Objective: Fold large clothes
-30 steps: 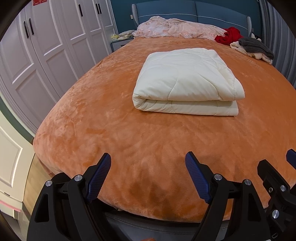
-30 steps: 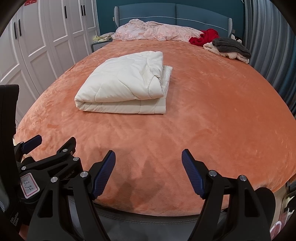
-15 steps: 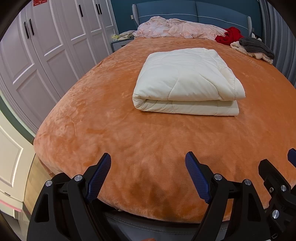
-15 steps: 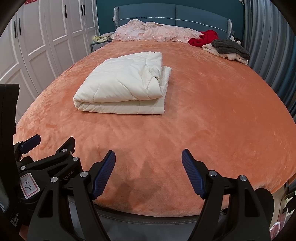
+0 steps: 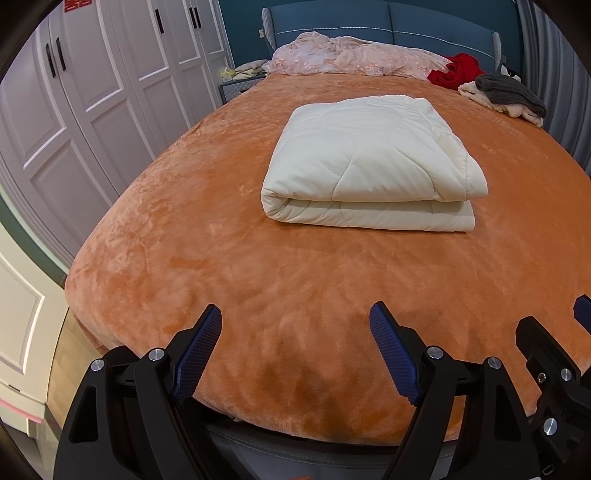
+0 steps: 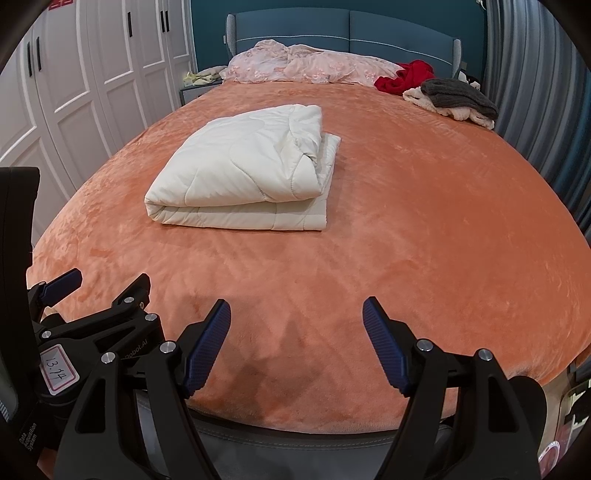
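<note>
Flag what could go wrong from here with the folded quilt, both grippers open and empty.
1. The cream folded quilt is thick; the open left gripper and right gripper may catch only the top layer, so the fold could spill open.
2. Its right edge looks uneven in the right wrist view; a lift there might undo it.
3. The orange plush blanket underneath could get pinched along with it.

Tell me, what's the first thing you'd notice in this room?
A puffy cream quilt, folded into a neat bundle, lies in the middle of the big orange bed cover. Behind it, by the blue headboard, sit a crumpled pink blanket and a bright red garment. Down in front, two grippers hang open, holding nothing.
</note>
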`<state>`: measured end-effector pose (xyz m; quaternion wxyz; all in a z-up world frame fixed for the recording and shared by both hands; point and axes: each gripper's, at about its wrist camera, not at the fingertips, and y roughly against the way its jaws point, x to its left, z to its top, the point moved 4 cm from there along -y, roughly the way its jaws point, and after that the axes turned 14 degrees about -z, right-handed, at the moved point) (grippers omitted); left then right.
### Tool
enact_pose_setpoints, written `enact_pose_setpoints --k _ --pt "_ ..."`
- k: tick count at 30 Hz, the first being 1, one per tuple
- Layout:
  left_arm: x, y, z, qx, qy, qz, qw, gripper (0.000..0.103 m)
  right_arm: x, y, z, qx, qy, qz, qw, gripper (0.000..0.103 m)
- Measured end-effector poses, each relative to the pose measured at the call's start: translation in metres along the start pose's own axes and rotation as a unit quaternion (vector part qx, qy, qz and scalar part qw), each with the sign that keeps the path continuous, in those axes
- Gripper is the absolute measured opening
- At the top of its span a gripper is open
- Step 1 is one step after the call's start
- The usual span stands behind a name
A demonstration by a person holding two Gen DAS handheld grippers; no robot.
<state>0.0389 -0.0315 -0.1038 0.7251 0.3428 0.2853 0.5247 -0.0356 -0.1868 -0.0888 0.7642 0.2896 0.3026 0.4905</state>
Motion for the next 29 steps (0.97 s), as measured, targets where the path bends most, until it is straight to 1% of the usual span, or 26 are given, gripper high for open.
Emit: enact_pose_setpoints --k 10,16,20,27,28,29 --pt "-0.0036 0.0007 0.0031 -0.004 -0.004 0.004 1.0000 0.078 0.0009 0.0015 0.0030 -0.001 -0.003 -0.003 1.000 0.071" --pt "-0.0029 0.0005 0.0032 -0.004 0.004 -0.004 1.0000 0.077 0.0012 0.0012 0.0029 -0.002 -0.002 -0.003 1.000 0.071" --pt "-0.0044 0.0008 0.0028 -0.007 0.000 0.000 1.0000 0.077 0.0019 0.0019 0.0033 -0.002 -0.004 -0.003 1.000 0.071" --pt "-0.0057 -0.0001 0.0031 -0.002 0.000 0.000 1.0000 0.077 0.0031 0.0031 0.0053 -0.005 -0.002 -0.010 1.000 0.072" --pt "-0.0058 -0.0003 0.0033 -0.001 0.000 0.000 1.0000 0.077 0.0029 0.0032 0.0060 -0.006 -0.003 -0.015 1.000 0.074" --pt "-0.0054 -0.0007 0.0034 0.000 0.000 0.001 1.0000 0.077 0.0041 0.0039 0.0060 -0.007 -0.004 -0.021 1.000 0.078"
